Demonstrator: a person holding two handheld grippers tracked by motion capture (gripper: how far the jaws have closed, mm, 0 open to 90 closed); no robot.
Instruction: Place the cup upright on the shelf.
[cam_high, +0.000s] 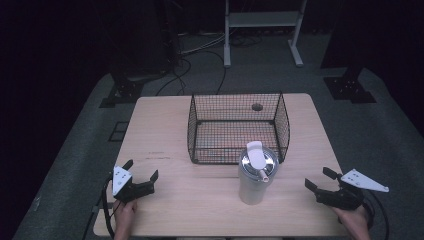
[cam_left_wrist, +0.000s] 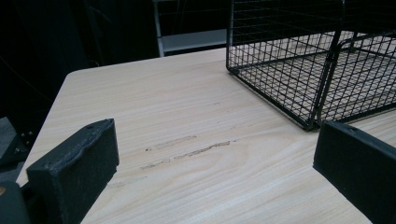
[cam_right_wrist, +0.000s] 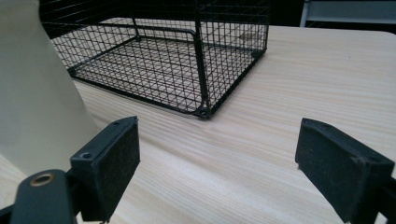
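Observation:
A pale tumbler with a clear lid and white flip spout stands upright on the wooden table, just in front of a black wire basket. The basket holds nothing. My left gripper rests open near the table's front left, well left of the tumbler. My right gripper is open at the front right, its jaws facing the tumbler from about a hand's width away. In the right gripper view the tumbler's side rises at the left, beside the basket. The left gripper view shows the basket's corner.
A small dark hole marks the table behind the basket. Scuff marks streak the wood ahead of my left gripper. Beyond the table are a white frame, black stands and cables on grey floor.

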